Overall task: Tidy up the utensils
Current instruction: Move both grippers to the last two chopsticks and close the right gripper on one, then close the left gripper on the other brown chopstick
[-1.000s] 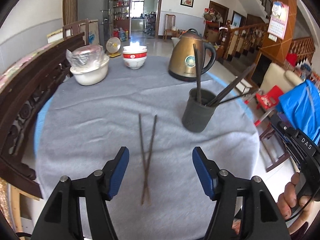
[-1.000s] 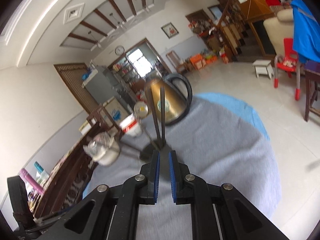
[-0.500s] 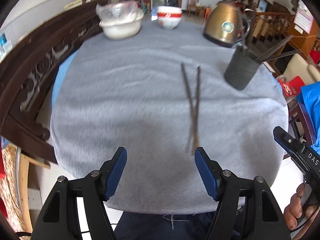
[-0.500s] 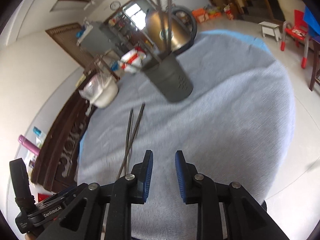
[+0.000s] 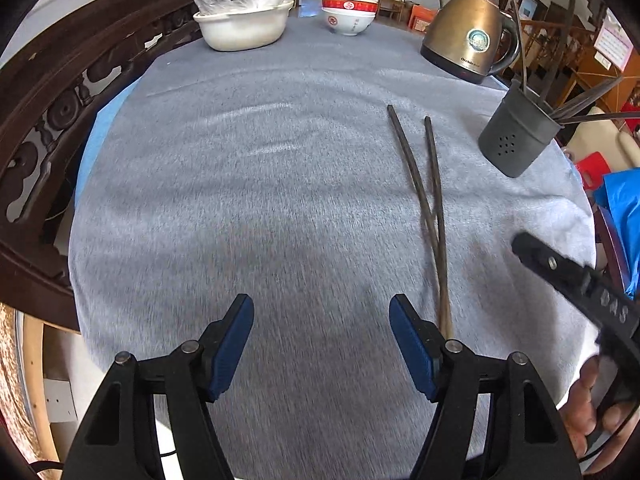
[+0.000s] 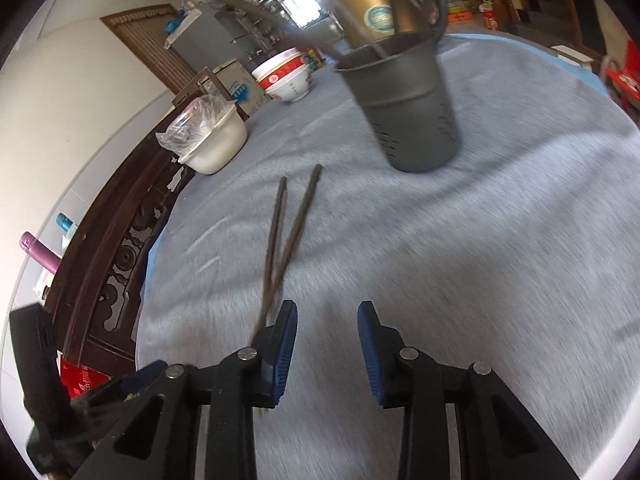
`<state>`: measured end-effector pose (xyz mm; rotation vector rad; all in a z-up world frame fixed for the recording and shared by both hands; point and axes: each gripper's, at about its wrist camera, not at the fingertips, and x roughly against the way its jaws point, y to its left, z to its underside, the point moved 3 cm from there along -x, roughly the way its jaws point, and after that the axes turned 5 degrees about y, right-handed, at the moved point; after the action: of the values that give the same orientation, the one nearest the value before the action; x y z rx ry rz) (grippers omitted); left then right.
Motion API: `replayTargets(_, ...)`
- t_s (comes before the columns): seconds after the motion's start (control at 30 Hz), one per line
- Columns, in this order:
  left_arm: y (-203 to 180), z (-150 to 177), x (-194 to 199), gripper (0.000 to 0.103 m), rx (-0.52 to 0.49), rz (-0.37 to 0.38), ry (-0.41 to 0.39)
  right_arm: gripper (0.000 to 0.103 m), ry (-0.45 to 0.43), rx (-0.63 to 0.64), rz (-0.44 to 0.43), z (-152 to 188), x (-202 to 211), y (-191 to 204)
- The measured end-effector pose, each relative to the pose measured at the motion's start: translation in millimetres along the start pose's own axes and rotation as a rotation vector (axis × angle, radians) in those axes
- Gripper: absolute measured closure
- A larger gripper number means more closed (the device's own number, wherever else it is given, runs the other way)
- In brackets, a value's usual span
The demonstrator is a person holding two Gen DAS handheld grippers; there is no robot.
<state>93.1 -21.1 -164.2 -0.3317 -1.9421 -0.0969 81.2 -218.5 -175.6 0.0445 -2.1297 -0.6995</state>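
Note:
Two dark chopsticks (image 5: 426, 196) lie crossed on the grey tablecloth (image 5: 280, 208); their near ends run just right of my left gripper's right finger. My left gripper (image 5: 322, 332) hangs open over bare cloth with nothing between its fingers. A dark grey utensil holder (image 5: 518, 134) with several chopsticks in it stands at the right. In the right wrist view the chopsticks (image 6: 286, 240) end beside the left finger of my right gripper (image 6: 327, 340), whose jaws are opening with nothing between them. The holder (image 6: 408, 108) stands beyond.
A brass kettle (image 5: 466, 40), a red-and-white bowl stack (image 5: 349, 12) and a white basin (image 5: 244, 26) with a plastic bag stand at the table's far side. A carved dark wooden rail (image 5: 60, 120) runs along the left. The table's near edge lies below my grippers.
Both grippers have dropped and tipped down toward the cloth. The right gripper left the holder, swung down near the chopsticks and went from shut to open. The left stayed open.

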Motion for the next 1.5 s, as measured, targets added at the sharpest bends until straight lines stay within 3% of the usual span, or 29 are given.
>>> replayTargets(0.17,1,-4,-8,0.032,-0.022,-0.014,0.031,0.069,0.066,0.041,0.015,-19,-30,26)
replayTargets(0.4,5,3,-9,0.032,-0.042,-0.013,0.078,0.076,0.146,0.090,0.091,-15,-61,45)
replayTargets(0.53,8,8,-5,0.032,-0.039,-0.024,0.093,0.078,0.149,0.113,0.130,-13,-63,48)
replayTargets(0.6,9,9,-3,0.032,-0.032,-0.028,0.101,0.087,0.170,0.142,0.169,-11,-64,50)
replayTargets(0.73,5,9,2,0.032,-0.036,-0.037,0.096,0.089,0.190,0.204,0.199,-4,-60,49)
replayTargets(0.9,-3,7,8,0.032,-0.024,-0.040,0.097,0.095,0.183,0.217,0.190,4,-47,35)
replayTargets(1.1,-20,9,9,0.034,-0.021,-0.047,0.108,0.096,0.165,0.163,0.135,12,-21,1)
replayTargets(1.17,-29,12,9,0.044,-0.028,-0.044,0.117,0.096,0.156,0.149,0.123,14,-13,-10)
replayTargets(1.33,-52,14,4,0.055,-0.059,-0.062,0.139,0.096,0.125,0.114,0.054,25,5,-34)
replayTargets(1.5,-63,2,-1,0.056,-0.039,-0.058,0.148,0.096,0.097,0.114,0.004,30,12,-42)
